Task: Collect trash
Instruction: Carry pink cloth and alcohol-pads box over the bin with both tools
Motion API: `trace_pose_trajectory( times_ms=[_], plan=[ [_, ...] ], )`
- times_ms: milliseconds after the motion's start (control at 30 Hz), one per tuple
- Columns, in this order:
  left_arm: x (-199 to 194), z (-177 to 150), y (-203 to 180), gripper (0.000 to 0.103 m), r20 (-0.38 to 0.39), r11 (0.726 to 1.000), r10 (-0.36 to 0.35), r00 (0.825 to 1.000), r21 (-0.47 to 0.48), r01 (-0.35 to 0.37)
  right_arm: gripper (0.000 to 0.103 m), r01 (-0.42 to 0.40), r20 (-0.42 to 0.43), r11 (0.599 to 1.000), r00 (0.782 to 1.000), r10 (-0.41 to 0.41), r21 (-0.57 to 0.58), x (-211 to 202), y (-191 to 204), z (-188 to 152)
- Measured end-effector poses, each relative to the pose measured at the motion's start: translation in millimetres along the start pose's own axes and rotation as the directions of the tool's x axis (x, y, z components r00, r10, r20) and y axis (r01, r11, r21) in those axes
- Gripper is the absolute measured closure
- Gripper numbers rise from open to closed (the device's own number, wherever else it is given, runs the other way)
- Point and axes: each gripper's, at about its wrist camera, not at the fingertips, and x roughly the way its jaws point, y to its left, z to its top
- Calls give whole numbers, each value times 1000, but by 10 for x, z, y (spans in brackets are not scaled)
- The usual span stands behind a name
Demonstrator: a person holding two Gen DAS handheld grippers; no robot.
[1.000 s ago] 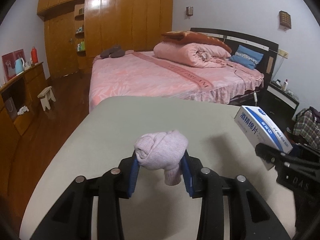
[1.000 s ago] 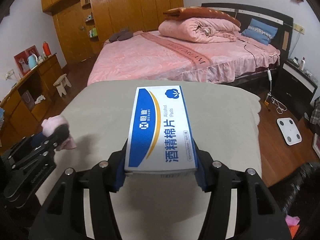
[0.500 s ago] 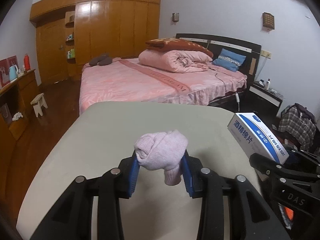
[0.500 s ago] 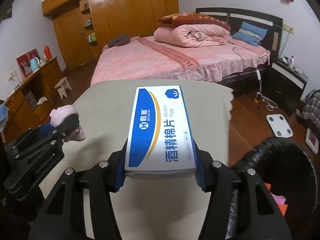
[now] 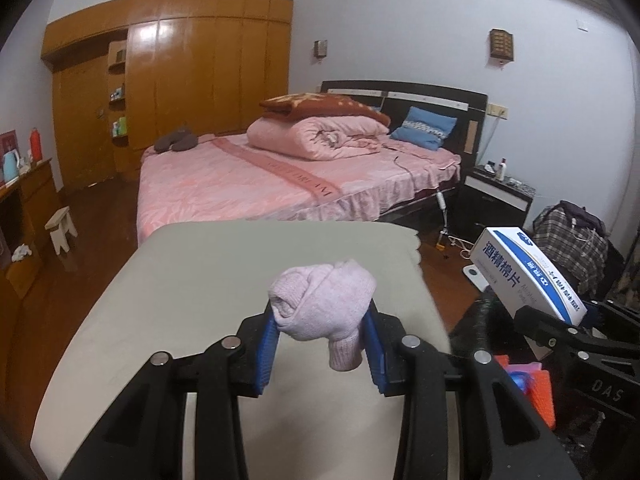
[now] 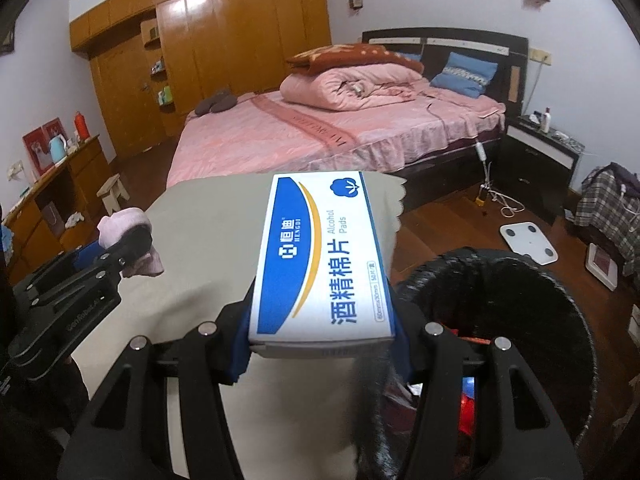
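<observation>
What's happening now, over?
Left tongs grip pink sock. Right tongs grip box, by black bin. Nothing blocking.

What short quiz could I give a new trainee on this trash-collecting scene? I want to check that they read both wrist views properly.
1. True or false: the left gripper is shut on the rolled-up pale pink knitted sock.
2. What does the right gripper hold? A) a red thermos B) the white and blue cardboard box of alcohol pads C) a blue pillow
3. Fill in: in the right wrist view, the round black trash bin stands beside the ____ edge of the grey-beige cloth-covered table.

Key: 1 true; 2 B; 3 right.
</observation>
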Motion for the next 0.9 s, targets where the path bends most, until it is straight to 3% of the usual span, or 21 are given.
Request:
trace_pose_trajectory(
  times_ms=[367, 900],
  plan=[
    [-222, 50, -542, 65, 26, 993, -105, 994, 64, 103, 49, 56, 43, 996, 997, -59, 69, -362, -487, -121],
    [-228, 104, -1353, 65, 30, 958, -236, 971, 174, 228, 49, 175, 62, 975, 981, -185, 135, -632, -1086, -334]
  ],
)
